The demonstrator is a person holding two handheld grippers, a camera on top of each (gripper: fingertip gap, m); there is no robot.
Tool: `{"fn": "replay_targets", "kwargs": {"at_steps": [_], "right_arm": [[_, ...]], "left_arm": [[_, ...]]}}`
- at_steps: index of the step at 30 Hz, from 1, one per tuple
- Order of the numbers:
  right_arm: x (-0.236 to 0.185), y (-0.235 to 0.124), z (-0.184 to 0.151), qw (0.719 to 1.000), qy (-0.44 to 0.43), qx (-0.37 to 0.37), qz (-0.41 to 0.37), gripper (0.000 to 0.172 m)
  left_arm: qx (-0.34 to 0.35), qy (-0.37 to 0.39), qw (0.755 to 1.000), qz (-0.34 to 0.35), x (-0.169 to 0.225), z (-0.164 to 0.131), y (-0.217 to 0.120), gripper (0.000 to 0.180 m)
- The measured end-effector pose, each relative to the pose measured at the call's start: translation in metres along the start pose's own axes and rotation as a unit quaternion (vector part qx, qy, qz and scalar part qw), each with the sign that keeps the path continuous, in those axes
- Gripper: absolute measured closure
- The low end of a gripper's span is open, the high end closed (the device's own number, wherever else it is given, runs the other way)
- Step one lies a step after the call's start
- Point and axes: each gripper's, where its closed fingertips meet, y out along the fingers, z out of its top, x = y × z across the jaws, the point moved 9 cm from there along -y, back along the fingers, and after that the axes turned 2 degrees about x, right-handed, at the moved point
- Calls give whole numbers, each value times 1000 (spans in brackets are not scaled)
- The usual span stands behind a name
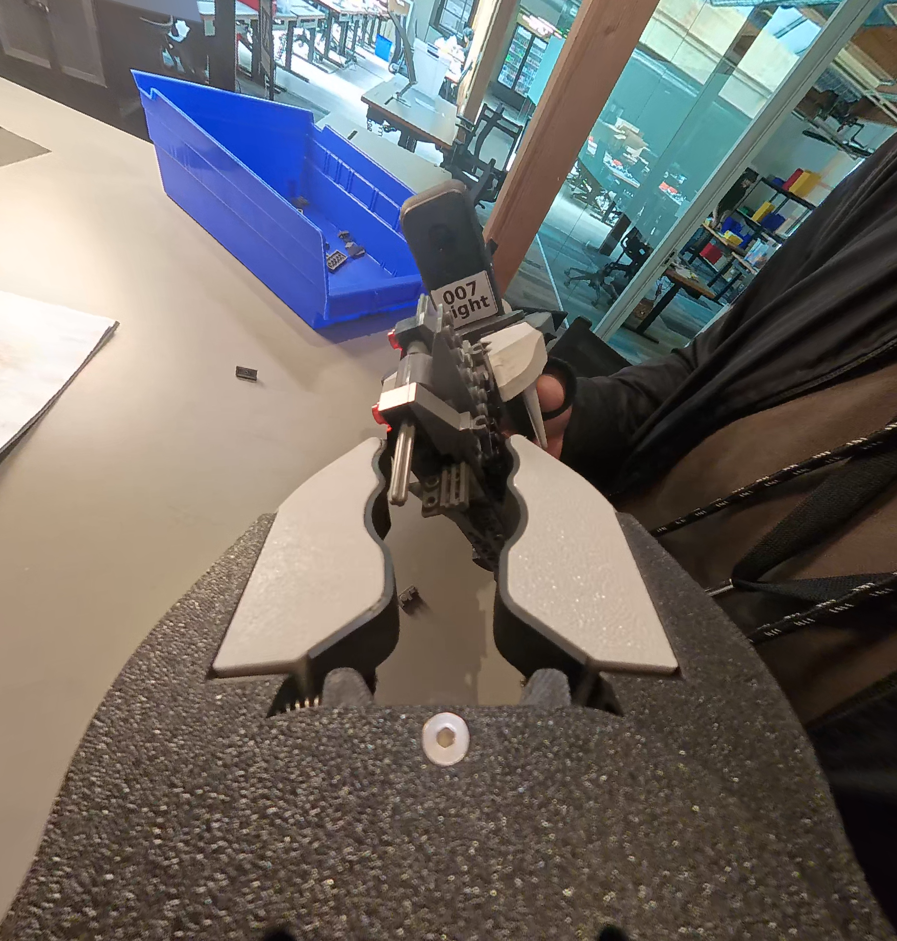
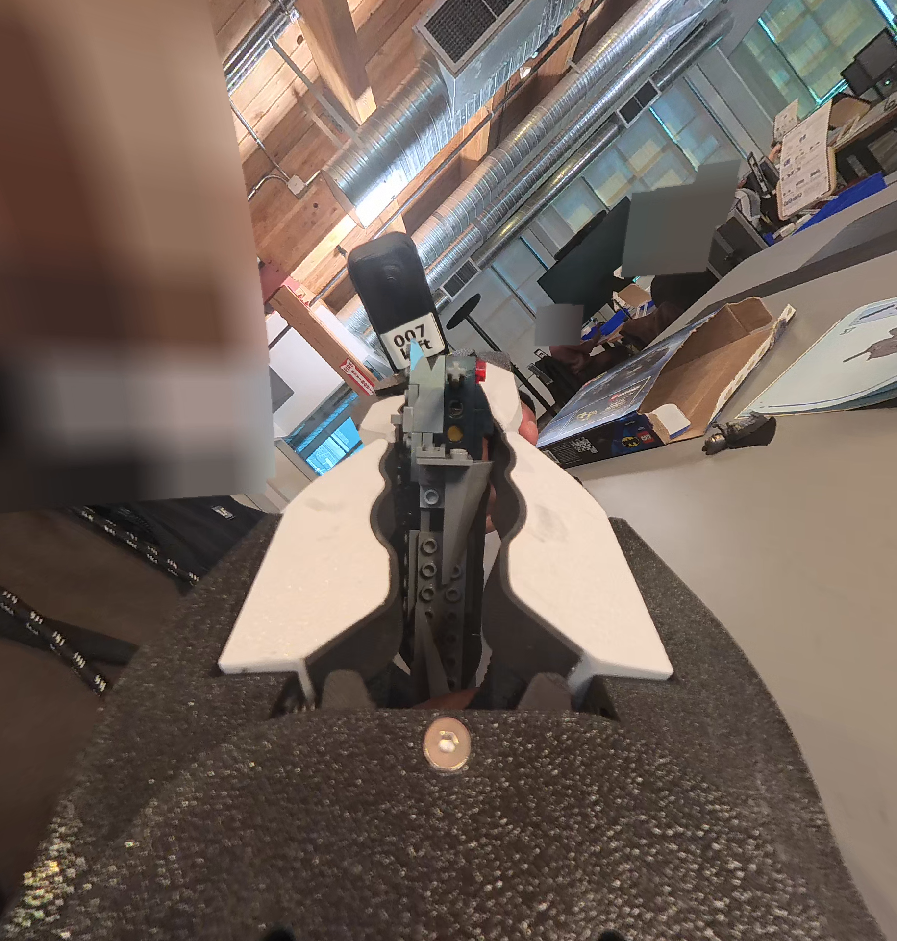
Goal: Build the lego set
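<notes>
The pale table (image 1: pixel 105 458) carries a blue bin (image 1: pixel 263 203) with a few small dark pieces inside, an opened cardboard box (image 2: pixel 691 387) and a booklet (image 2: pixel 854 356); above it a grey brick model (image 1: pixel 436 407), long and narrow, runs lengthwise between the two tongs, which face each other; the right gripper (image 2: pixel 449 458) pinches it along much of its length; the left gripper (image 1: pixel 444 458) closes on the opposite end, its far pad against the dark studs, the near side unclear; one loose dark piece (image 1: pixel 246 373) lies on the table well apart
</notes>
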Motion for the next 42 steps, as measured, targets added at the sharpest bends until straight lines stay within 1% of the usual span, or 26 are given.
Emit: {"fn": "replay_targets", "kwargs": {"at_steps": [27, 31, 34, 38, 40, 42], "right_arm": [[-5, 3, 4, 999, -39, -2, -10, 136], [-5, 2, 5, 1000, -30, 0, -6, 136], [-3, 2, 5, 1000, -5, 15, 6, 137], [0, 1, 3, 998, 35, 49, 29, 137], [1, 0, 4, 997, 40, 65, 34, 137], [1, -2, 6, 997, 30, 70, 29, 137]], "left_arm": [[43, 1, 999, -11, -2, -2, 1, 143], [49, 0, 999, -11, -2, -2, 2, 143], [55, -2, 998, -13, -1, 1, 2, 142], [69, -30, 997, -28, -2, 1, 4, 140], [65, -51, 996, -32, -3, -2, 3, 129], [66, -77, 994, -29, -5, -7, 2, 126]]}}
